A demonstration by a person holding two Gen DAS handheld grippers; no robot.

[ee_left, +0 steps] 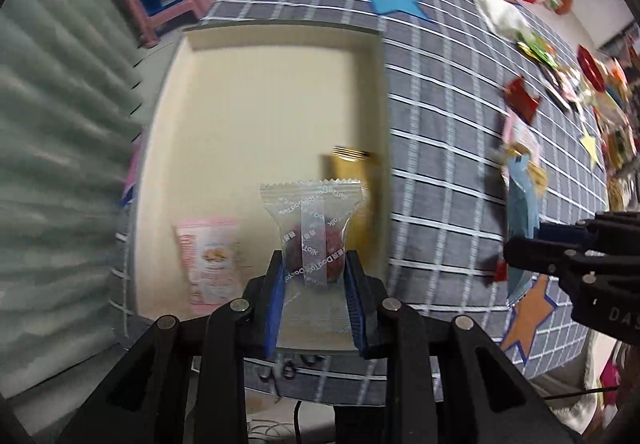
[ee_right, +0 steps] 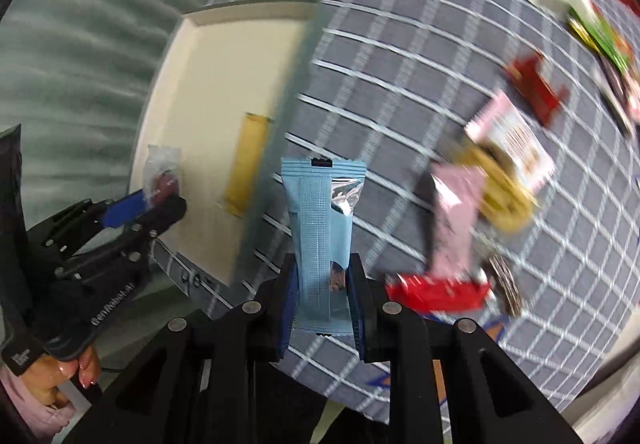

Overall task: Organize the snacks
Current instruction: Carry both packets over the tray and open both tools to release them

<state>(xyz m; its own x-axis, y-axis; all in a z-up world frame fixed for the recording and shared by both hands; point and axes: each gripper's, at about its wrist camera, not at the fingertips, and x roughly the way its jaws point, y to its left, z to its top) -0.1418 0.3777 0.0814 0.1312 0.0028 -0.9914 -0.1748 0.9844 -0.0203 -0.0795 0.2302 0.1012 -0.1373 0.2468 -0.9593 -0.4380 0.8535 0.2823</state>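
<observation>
Clear-wrapped sweet point(ee_left: 310, 228) pinched in left hand-held gripper point(ee_left: 314, 284) above cream tray point(ee_left: 240, 91); blue sachet point(ee_right: 320, 240) clamped in right hand-held gripper point(ee_right: 322, 300) over checked worktop point(ee_right: 420, 91). Likely to slip: crinkly film, low pinch.

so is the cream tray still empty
No, the cream tray already holds a gold packet and a pink packet.

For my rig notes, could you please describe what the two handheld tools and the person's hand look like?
Both the left tool and the right tool are black plastic linkages with silver rivets and blue finger pads. White lettering marks the bodies. The hand has bare skin, polished nails and a pink sleeve.
</observation>
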